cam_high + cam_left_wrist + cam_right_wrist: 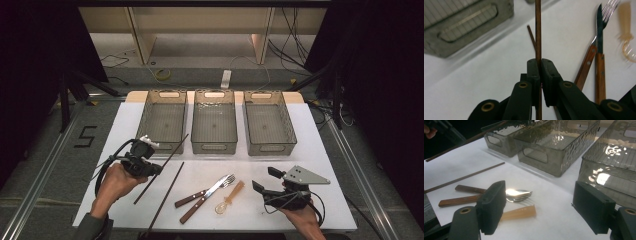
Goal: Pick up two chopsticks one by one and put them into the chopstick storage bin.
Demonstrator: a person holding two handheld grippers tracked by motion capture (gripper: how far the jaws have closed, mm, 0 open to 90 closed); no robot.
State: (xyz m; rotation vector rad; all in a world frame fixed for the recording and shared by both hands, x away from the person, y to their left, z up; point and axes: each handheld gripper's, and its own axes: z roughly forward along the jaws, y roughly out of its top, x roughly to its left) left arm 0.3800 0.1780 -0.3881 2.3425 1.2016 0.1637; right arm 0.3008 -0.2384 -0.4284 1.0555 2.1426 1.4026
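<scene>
White table — grey floor

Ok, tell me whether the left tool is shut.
Shut: the left tool clamps the chopstick between its jaws.

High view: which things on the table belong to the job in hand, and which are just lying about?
In the job:
left tongs, shut on one chopstick
second chopstick
left bin, nearest the lifted chopstick, perhaps its target

Lying about:
fork
knife
amber plastic spoon
middle bin
right bin
right tongs, open, idle
</scene>
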